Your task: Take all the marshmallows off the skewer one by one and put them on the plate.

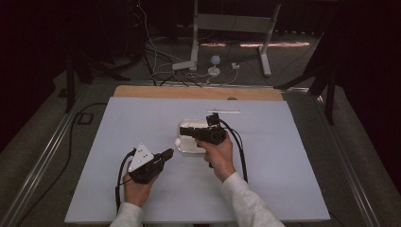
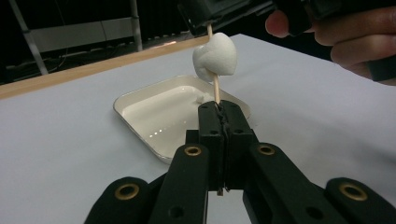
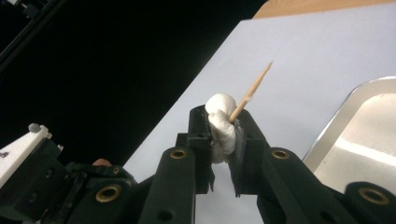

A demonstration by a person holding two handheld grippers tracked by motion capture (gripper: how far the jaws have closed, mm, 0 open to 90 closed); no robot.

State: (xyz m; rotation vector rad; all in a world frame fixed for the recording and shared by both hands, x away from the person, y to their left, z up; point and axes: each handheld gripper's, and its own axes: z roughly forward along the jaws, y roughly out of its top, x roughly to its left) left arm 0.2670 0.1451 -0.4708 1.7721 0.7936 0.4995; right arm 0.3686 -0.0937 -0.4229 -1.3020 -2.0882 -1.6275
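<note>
My left gripper (image 2: 219,112) is shut on the lower end of a thin wooden skewer (image 2: 215,88), which stands up over a white tray (image 2: 135,121). A plump white marshmallow (image 2: 215,56) is threaded on the skewer, just under the other gripper's dark jaws. My right gripper (image 3: 223,126) is shut on a squashed white marshmallow (image 3: 219,105), and the skewer's pointed tip (image 3: 252,91) sticks out of it. In the high view the right gripper (image 1: 183,130) reaches left over the tray (image 1: 187,150), and the left gripper (image 1: 169,152) points at it from the lower left.
The tray looks shallow and glossy and lies mid-table on a pale sheet (image 1: 265,156). A white strip (image 1: 223,111) lies near the far edge, by the wooden table border (image 1: 198,92). Cables and stand legs are on the floor beyond.
</note>
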